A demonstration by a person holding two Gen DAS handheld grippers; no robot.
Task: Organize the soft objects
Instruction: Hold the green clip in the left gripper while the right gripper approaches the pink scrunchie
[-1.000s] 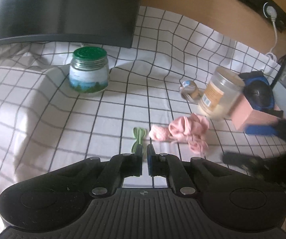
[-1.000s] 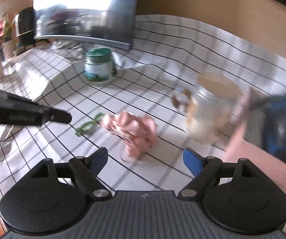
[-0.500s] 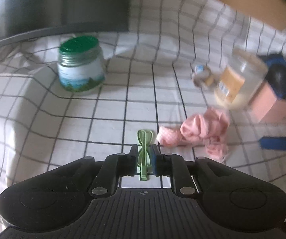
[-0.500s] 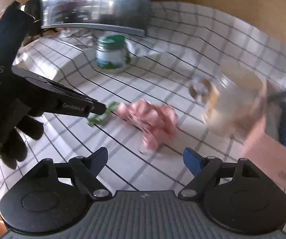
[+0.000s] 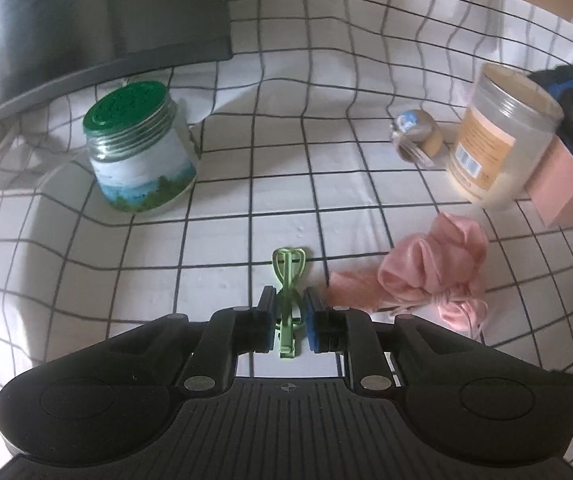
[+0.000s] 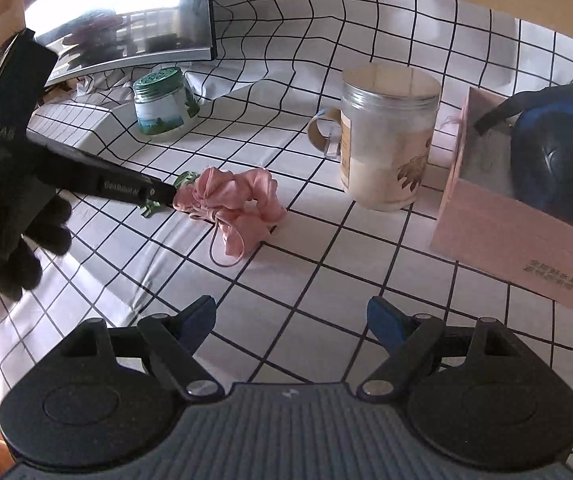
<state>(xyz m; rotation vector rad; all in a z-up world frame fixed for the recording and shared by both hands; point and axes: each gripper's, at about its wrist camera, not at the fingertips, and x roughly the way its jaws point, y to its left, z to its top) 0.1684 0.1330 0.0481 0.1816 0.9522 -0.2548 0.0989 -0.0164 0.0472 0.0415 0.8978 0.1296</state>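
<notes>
A small green clip (image 5: 288, 296) lies on the checked cloth between the two fingers of my left gripper (image 5: 290, 322); the jaws stand a little apart on either side of it and I cannot tell if they touch it. A crumpled pink fabric (image 5: 430, 272) lies just right of it. In the right wrist view the left gripper (image 6: 162, 196) reaches the clip (image 6: 184, 181) at the left edge of the pink fabric (image 6: 234, 200). My right gripper (image 6: 288, 320) is open and empty, held back from the fabric. A pink box (image 6: 498, 236) holds a blue and black item (image 6: 550, 148).
A green-lidded glass jar (image 5: 138, 152) stands at the back left in front of a monitor (image 5: 94, 12). A clear jar with cream contents (image 6: 386, 136) and a tape roll (image 5: 416, 138) stand behind the fabric. The checked cloth (image 6: 326, 272) covers the table.
My left gripper has moved forward so the green clip now lies between its fingers, which have opened slightly. The right gripper has drawn nearer the fabric and stays open.
</notes>
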